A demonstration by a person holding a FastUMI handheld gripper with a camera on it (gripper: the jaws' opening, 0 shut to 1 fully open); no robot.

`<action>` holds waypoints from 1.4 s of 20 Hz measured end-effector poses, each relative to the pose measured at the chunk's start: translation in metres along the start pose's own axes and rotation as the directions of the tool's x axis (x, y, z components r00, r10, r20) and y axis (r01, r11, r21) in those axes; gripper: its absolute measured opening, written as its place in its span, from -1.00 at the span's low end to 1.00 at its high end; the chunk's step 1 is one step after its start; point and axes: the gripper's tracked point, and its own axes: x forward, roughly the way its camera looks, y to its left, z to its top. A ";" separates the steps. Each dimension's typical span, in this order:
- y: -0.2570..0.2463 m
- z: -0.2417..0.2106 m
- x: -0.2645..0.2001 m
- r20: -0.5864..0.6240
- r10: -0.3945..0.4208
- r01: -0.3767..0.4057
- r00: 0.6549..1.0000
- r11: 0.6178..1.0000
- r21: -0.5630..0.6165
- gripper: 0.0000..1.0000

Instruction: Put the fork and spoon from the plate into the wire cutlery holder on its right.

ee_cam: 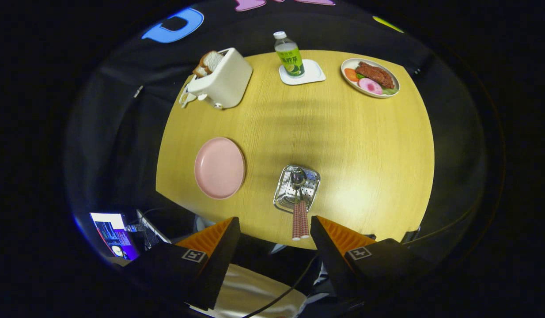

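Note:
A pink plate [219, 168] lies bare on the yellow round table [352, 145], ahead and left of my fingers. To its right sits the metal wire cutlery holder [297, 189], just ahead of the fingers. A spoon [297, 177] and a second utensil lie in it, their checked handles [300, 221] sticking out over its near rim toward me. My gripper [274, 229] hovers well above the table's near edge, open, with nothing between its fingers; the handle ends show in the gap.
At the table's far side stand a white toaster [221, 79] with bread, a green-label bottle [289, 55] on a white coaster, and a plate of food [370, 77]. A lit screen [113, 234] sits below the table, left of my fingers.

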 end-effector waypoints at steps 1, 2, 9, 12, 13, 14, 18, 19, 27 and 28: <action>0.003 0.003 -0.004 0.053 -0.005 0.004 0.999 1.000 0.024 0.99; 0.007 0.006 -0.008 0.107 -0.011 0.006 0.994 0.999 0.044 0.99; 0.035 0.030 -0.060 0.386 -0.015 -0.018 0.922 0.997 0.081 0.99; 0.043 0.050 -0.091 0.505 -0.002 -0.032 0.863 0.998 0.057 0.99; 0.046 0.060 -0.103 0.558 0.002 -0.040 0.830 0.998 0.056 0.98; 0.047 0.071 -0.115 0.612 0.002 -0.042 0.791 0.998 0.051 0.99; 0.036 0.102 -0.175 0.809 -0.047 0.047 0.585 0.999 0.024 0.98; 0.037 0.105 -0.191 0.847 -0.045 0.071 0.530 0.997 0.009 0.98; 0.066 0.091 -0.260 0.984 0.011 0.243 0.176 0.969 -0.054 0.97; 0.064 0.089 -0.257 0.985 -0.011 0.258 0.172 0.965 -0.034 0.97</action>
